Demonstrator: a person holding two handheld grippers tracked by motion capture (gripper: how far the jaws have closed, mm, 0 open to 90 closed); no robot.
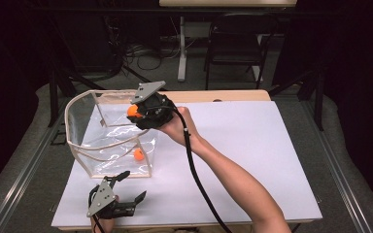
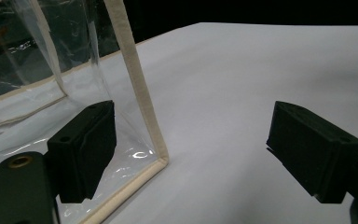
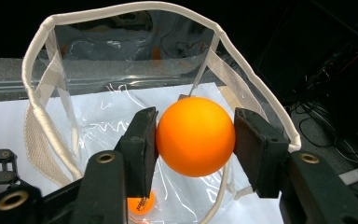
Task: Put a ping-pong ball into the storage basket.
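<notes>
Right tool gripping an orange ball over a clear bag

High view: the right tool (image 1: 137, 112) is clamping the orange ball (image 1: 133, 111) above the clear bag (image 1: 85, 145); a second ball (image 1: 139, 154) is lying inside, at 6 o'clock from the first. The left tool (image 1: 132, 187) is sitting open on the bench (image 1: 252, 145).
Left gripper view: jaws are standing apart, the bag's corner (image 2: 161, 161) between them.
Right gripper view: both pads are pressing the ball (image 3: 196, 135).

Clear bag (image 1: 102, 141): mouth open upward, passable; walls block sideways. Desk (image 1: 252, 145) right of it: bare.
</notes>
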